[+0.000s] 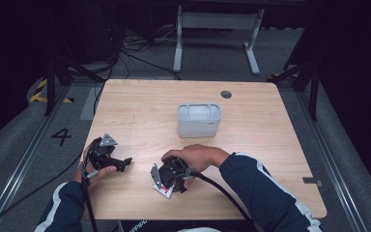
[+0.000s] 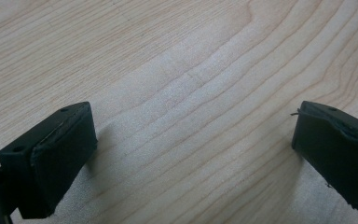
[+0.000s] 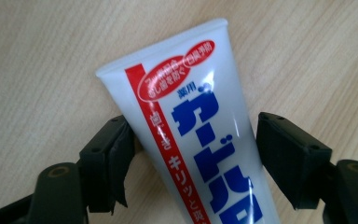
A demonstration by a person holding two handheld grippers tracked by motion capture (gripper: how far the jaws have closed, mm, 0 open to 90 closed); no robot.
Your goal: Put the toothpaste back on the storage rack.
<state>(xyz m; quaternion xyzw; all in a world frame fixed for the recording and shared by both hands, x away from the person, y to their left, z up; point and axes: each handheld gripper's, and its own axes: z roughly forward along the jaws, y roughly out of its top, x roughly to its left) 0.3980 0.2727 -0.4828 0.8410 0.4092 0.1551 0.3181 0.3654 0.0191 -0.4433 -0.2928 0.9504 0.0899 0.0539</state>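
A white toothpaste tube point(image 3: 191, 116) with a red stripe and blue lettering lies flat on the wooden table point(image 1: 140, 106). My right gripper point(image 3: 196, 140) reaches down over it, one black jaw against each long edge of the tube. In the high view the tube point(image 1: 166, 192) peeks out under the right gripper point(image 1: 169, 184) near the table's front edge. My left gripper point(image 1: 124, 162) rests low at the front left, jaws wide apart. The left gripper point(image 2: 193, 149) has bare wood between its pads.
A grey-white rectangular container point(image 1: 198, 120) stands open-topped at the table's middle, beyond the right hand. A dark round hole point(image 1: 226, 94) sits near the far edge. Cables trail from both grippers off the front edge.
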